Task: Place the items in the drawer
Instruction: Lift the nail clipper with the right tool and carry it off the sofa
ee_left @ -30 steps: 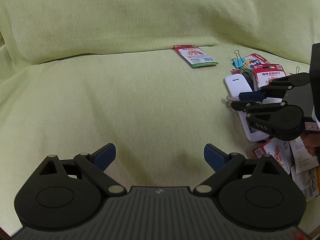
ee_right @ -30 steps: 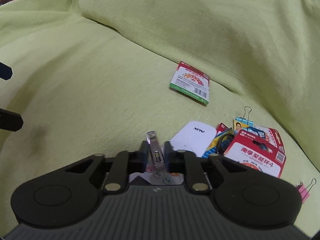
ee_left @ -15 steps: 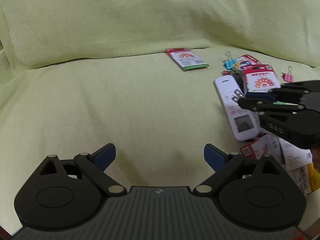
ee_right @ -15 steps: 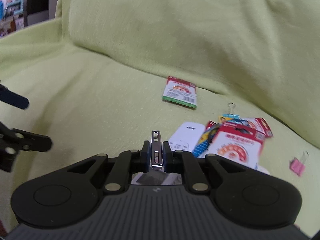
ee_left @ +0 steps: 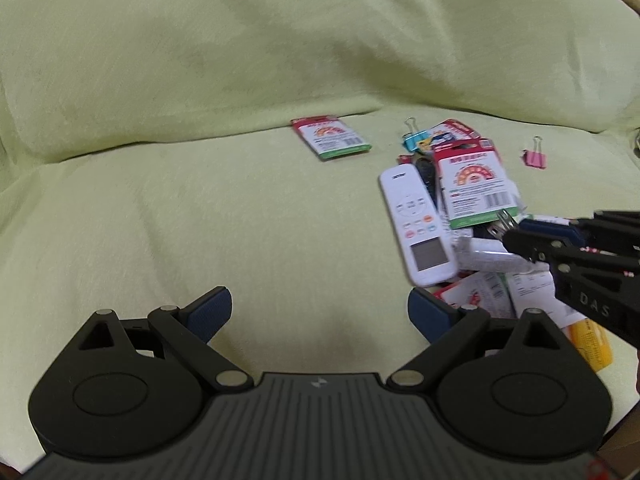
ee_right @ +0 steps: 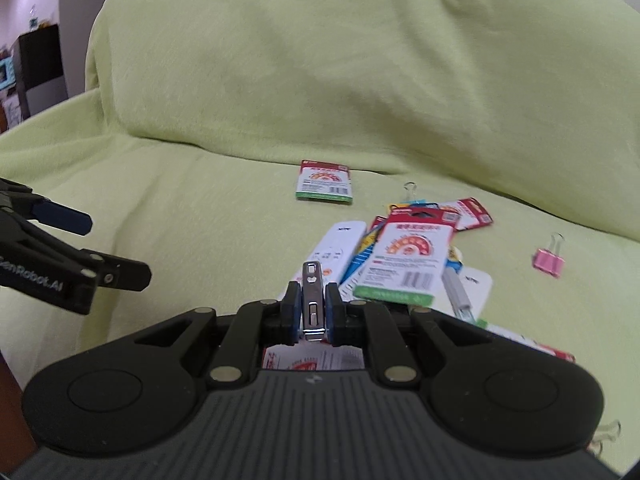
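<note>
A small metal nail clipper point(ee_right: 313, 296) stands upright between the blue pads of my right gripper point(ee_right: 312, 302), which is shut on it above a pile of items. In the left wrist view the right gripper point(ee_left: 516, 236) comes in from the right edge with the nail clipper point(ee_left: 505, 222) at its tip. The pile holds a white remote point(ee_left: 416, 220) and a red-and-green card pack point(ee_left: 474, 184). My left gripper point(ee_left: 320, 312) is open and holds nothing, left of the pile over bare cloth. No drawer is in view.
A yellow-green cloth point(ee_left: 200, 200) covers the seat and backrest. A second card pack point(ee_left: 330, 140) lies alone near the backrest. A blue binder clip point(ee_left: 414, 142) and a pink binder clip point(ee_left: 534, 156) lie by the pile. A dark cabinet point(ee_right: 38, 64) stands far left.
The right gripper has lifted and drawn back from the pile with the nail clipper in it. The left gripper has also drawn back, still open; more of the pile shows.
</note>
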`<act>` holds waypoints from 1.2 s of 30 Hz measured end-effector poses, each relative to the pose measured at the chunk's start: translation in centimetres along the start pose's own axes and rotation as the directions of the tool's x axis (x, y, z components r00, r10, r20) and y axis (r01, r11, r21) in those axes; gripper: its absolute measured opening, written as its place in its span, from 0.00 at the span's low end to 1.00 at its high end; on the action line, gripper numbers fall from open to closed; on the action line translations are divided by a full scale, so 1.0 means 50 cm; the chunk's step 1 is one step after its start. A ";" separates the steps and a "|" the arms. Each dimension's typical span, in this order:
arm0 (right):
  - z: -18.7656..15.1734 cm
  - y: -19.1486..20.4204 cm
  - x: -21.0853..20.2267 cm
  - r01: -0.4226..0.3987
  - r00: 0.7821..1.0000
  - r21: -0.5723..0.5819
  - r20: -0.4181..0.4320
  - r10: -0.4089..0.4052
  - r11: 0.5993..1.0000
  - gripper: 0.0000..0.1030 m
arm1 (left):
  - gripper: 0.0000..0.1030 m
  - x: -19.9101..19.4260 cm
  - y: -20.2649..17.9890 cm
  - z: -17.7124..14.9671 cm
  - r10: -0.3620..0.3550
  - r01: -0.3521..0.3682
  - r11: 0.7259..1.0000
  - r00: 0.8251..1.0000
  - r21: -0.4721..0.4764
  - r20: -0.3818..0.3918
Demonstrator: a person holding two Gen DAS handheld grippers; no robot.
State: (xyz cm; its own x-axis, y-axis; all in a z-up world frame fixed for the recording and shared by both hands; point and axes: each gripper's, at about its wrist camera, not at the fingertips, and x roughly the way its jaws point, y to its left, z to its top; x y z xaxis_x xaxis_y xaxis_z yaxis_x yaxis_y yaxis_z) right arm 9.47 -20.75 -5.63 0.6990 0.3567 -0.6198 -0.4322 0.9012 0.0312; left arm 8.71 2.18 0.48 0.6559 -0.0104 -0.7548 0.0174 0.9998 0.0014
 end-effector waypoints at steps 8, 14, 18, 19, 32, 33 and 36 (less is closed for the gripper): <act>-0.019 -0.011 -0.086 0.053 0.998 0.044 0.042 -0.055 0.998 0.09 | 0.93 -0.041 -0.044 0.005 -0.045 0.044 0.998 0.998 0.037 0.035; -0.019 -0.015 -0.144 0.096 0.992 0.071 0.074 -0.101 0.993 0.09 | 0.93 -0.079 -0.074 0.009 -0.083 0.079 0.995 0.994 0.068 0.068; -0.029 -0.016 -0.188 0.128 0.987 0.092 0.089 -0.136 0.988 0.09 | 0.93 -0.101 -0.097 0.005 -0.115 0.108 0.990 0.990 0.095 0.079; -0.032 -0.015 -0.198 0.136 0.985 0.097 0.092 -0.145 0.986 0.09 | 0.93 -0.105 -0.104 0.003 -0.124 0.115 0.988 0.989 0.102 0.080; -0.100 -0.041 -0.368 0.263 0.950 0.194 0.119 -0.289 0.945 0.09 | 0.93 -0.157 -0.229 -0.021 -0.264 0.242 0.946 0.961 0.214 0.083; -0.106 -0.042 -0.381 0.273 0.946 0.204 0.120 -0.301 0.940 0.09 | 0.93 -0.160 -0.240 -0.022 -0.276 0.252 0.942 0.958 0.223 0.082; -0.128 -0.047 -0.421 0.303 0.933 0.236 0.123 -0.338 0.923 0.09 | 0.93 -0.167 -0.277 -0.027 -0.307 0.280 0.927 0.949 0.250 0.075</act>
State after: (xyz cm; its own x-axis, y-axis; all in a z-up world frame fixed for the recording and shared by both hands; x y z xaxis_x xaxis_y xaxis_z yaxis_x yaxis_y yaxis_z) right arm -7.89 -31.97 2.33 0.8684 0.0590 -0.4923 -0.0528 0.9983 0.0264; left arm 1.99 -11.54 5.87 0.6734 -0.3182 -0.6673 0.3890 0.9201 -0.0461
